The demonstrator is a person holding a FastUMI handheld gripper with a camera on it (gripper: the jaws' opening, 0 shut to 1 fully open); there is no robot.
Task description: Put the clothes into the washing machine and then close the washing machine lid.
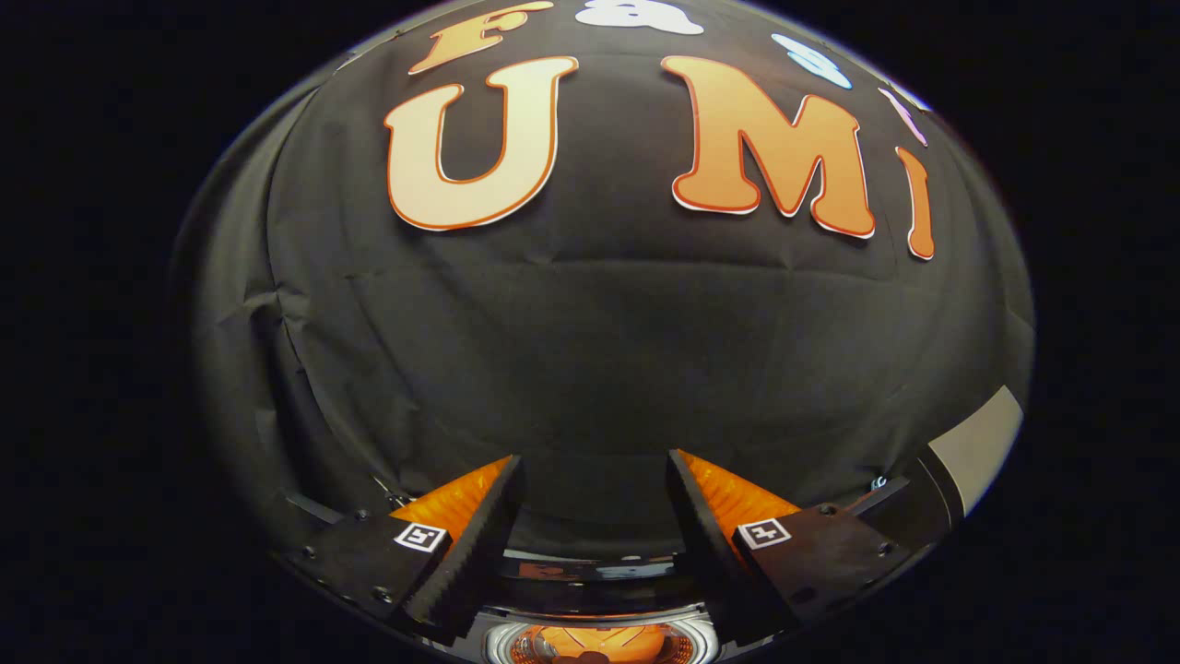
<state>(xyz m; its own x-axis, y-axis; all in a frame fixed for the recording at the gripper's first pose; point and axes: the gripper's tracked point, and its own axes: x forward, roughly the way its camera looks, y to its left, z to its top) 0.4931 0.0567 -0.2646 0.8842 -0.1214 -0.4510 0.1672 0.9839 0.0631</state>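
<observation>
While the tool (595, 480) points level at the booth's wall (599, 350), its two fingers stand spread wide apart with nothing held between them. Each finger (475, 544) is a dark wedge with a ribbed, toothed inner face, backed by a glossy orange panel (456, 503) with a fine grooved texture. On the flat black block behind each finger sits a small square tag (420, 537), white with a black pattern; it bears no writing that can be read. Small screw heads dot these blocks.

Low between the finger bases, close under the camera, lies a shiny round chrome ring (597, 641) with orange showing inside it; I cannot tell whether this belongs to the tool or to the washing machine. A glossy dark curved band (590, 570) runs just above it.

Beyond the fingers, black cloth covers the wall, matte and finely woven, with creases and a vertical seam toward the left side. Past the right finger, a pale grey flat panel (977, 447) edges against the cloth. No clothes can be made out.
</observation>
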